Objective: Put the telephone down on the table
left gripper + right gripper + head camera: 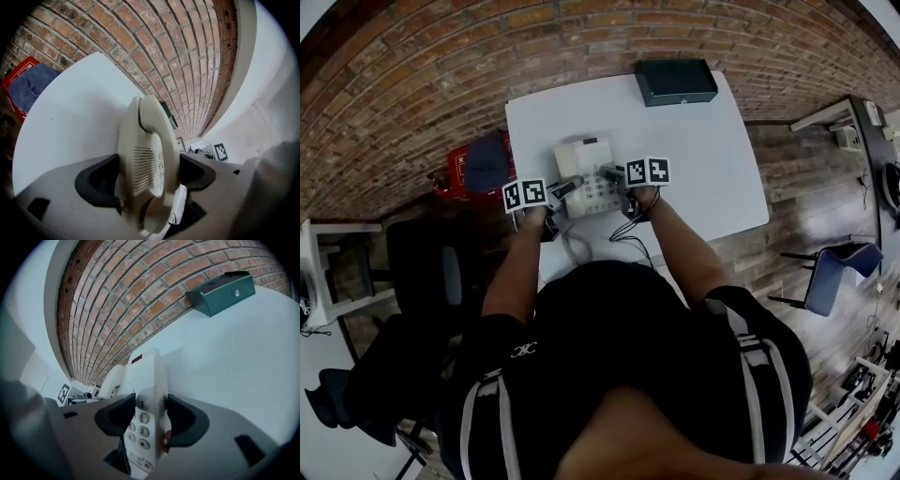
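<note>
A cream desk telephone [587, 176] sits over the white table [694, 150], held from both sides. My left gripper [564, 187] is shut on its left side, where the handset [150, 159] lies in its cradle. My right gripper [617, 178] is shut on the right edge beside the keypad [140, 425]. The phone's curly cord [574, 246] hangs toward me at the table's near edge. Whether the phone's base touches the table cannot be told.
A dark green box [676, 81] stands at the table's far edge against the brick wall. A red crate with blue cloth [478, 167] is left of the table. A black chair [431, 267] stands at near left, a blue chair [834, 272] at right.
</note>
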A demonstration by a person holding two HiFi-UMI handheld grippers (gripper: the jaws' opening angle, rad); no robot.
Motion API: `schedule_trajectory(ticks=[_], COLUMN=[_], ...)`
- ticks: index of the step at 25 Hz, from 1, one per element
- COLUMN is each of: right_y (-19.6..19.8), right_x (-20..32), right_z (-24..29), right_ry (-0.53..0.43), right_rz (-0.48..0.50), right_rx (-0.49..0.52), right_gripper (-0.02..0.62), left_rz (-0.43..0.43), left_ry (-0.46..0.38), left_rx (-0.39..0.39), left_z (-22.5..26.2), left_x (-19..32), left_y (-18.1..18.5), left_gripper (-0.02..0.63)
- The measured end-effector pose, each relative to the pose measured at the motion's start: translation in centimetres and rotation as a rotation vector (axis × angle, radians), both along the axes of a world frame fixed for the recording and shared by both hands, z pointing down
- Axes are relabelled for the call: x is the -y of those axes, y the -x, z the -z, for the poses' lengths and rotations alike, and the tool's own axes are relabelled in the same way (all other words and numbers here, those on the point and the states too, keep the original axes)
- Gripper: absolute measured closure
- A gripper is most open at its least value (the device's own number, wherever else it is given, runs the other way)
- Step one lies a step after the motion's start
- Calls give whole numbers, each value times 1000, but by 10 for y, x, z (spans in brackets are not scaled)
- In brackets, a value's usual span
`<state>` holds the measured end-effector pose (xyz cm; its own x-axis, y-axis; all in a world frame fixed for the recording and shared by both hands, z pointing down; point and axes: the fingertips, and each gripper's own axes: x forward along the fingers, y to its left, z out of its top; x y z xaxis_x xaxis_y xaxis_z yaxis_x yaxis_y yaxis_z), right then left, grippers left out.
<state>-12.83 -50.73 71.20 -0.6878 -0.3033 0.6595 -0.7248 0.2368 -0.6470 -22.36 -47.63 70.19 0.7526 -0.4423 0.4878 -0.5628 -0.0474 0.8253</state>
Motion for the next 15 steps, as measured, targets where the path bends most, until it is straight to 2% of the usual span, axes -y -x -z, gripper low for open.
schedule_trajectory(ticks=[3,9,12,15], right_y=[2,2,0,-6], right_x=[-4,-3,-5,-2], right_z=[-6,-6,-4,4], right_ry=[-10,-16,-38,-91], right_rz=[13,-10,-17,-47], right_rx=[-11,28,30,31], right_gripper=[394,394,394,394], left_rz=[-27,-32,14,68], left_ry=[-21,-28,-39,-110], left_rx=[44,49,80,137], left_z=[-8,-8,-6,12], left_x=[-7,-5,-5,1], left_y=[-3,-2,4,17], left_gripper=[217,216,216,216])
